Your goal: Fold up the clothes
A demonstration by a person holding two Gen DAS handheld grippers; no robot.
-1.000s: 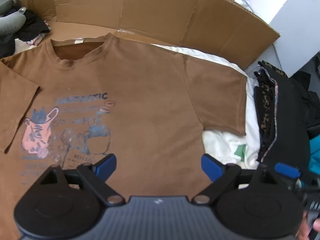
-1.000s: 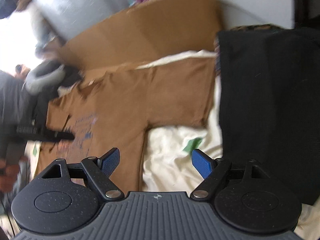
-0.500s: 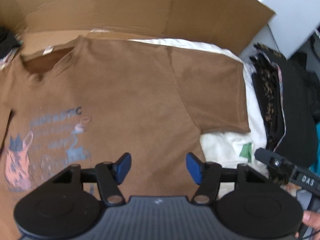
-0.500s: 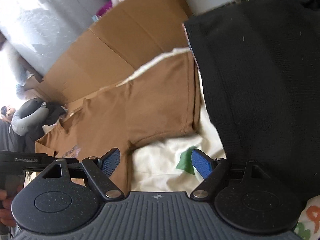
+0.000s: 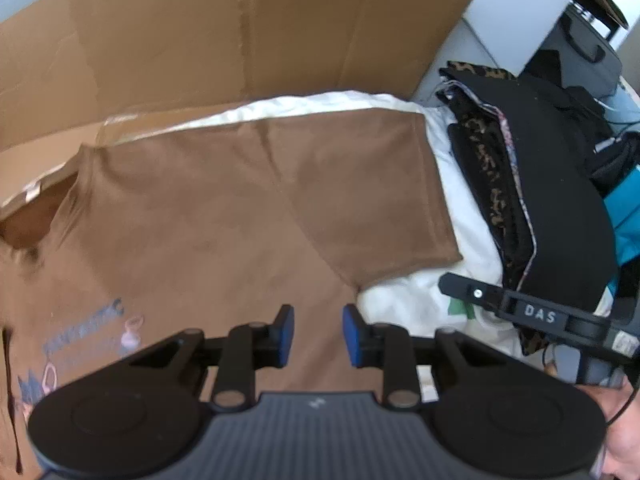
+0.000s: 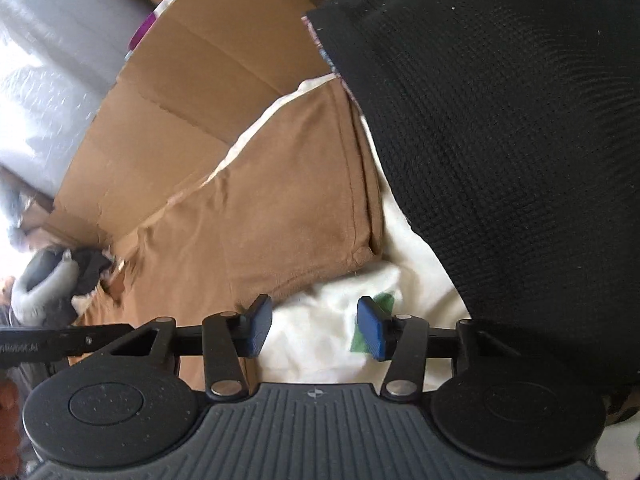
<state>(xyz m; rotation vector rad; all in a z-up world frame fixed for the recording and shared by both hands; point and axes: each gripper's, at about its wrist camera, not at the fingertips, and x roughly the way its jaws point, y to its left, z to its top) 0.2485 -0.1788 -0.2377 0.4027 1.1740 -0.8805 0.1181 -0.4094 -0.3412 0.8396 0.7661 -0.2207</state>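
Brown T-shirt [image 5: 208, 216] lies flat on white bedding [image 6: 340, 320]. Left tongs [image 5: 317, 336] closing, narrow, above its body; right tongs [image 6: 314, 328] closing, half-wide, empty.

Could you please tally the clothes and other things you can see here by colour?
Brown: 2, T-shirt and cardboard
White: 1, sheet
Black: 1, folded pile
Teal: 1, cloth
Total: 5
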